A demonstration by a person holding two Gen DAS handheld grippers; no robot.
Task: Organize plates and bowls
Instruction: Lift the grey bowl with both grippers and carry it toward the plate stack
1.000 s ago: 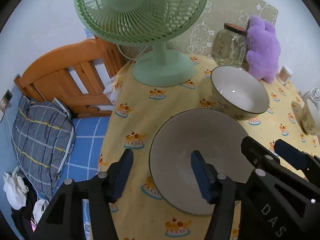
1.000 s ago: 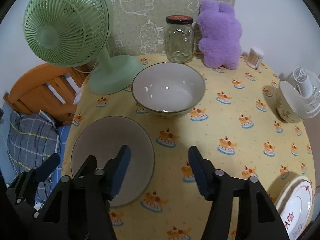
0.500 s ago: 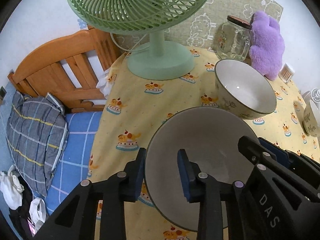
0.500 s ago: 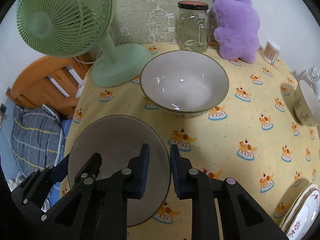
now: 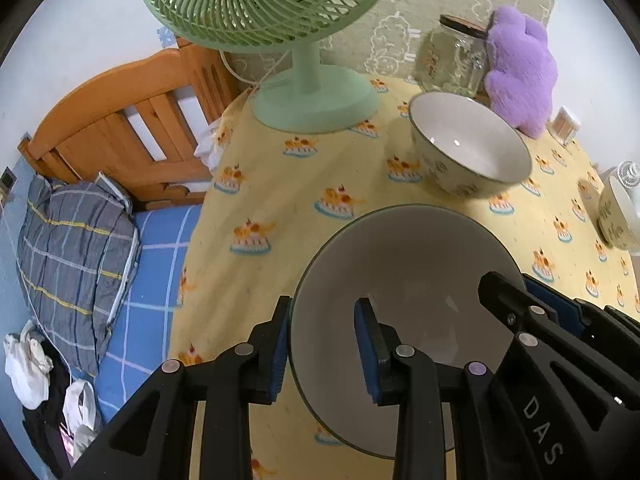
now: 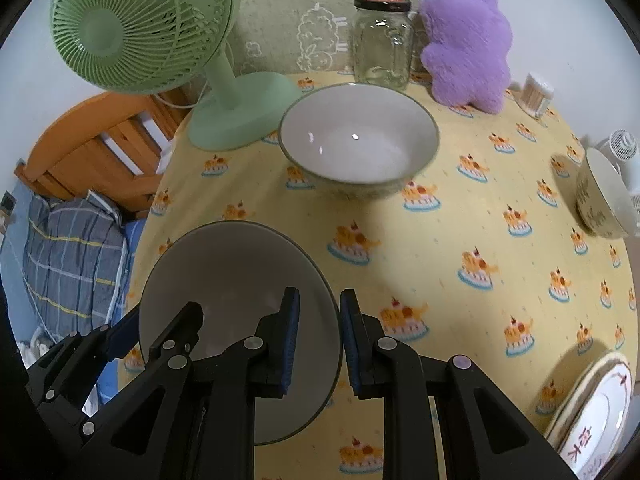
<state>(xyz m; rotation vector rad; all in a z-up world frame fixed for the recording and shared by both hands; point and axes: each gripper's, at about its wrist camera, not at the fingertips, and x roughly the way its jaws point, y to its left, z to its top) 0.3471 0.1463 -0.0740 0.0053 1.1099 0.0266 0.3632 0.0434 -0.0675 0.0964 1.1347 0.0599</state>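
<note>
While the grey plate (image 5: 404, 280) lies at the near edge of the desk (image 5: 320, 168), its left rim is clamped by the left hand-held gripper (image 5: 322, 350) and its right rim by the right hand-held gripper (image 6: 319, 342).

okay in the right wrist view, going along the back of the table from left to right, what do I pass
Green fan → glass jar → purple plush toy → cotton swab container → small white fan.
</note>
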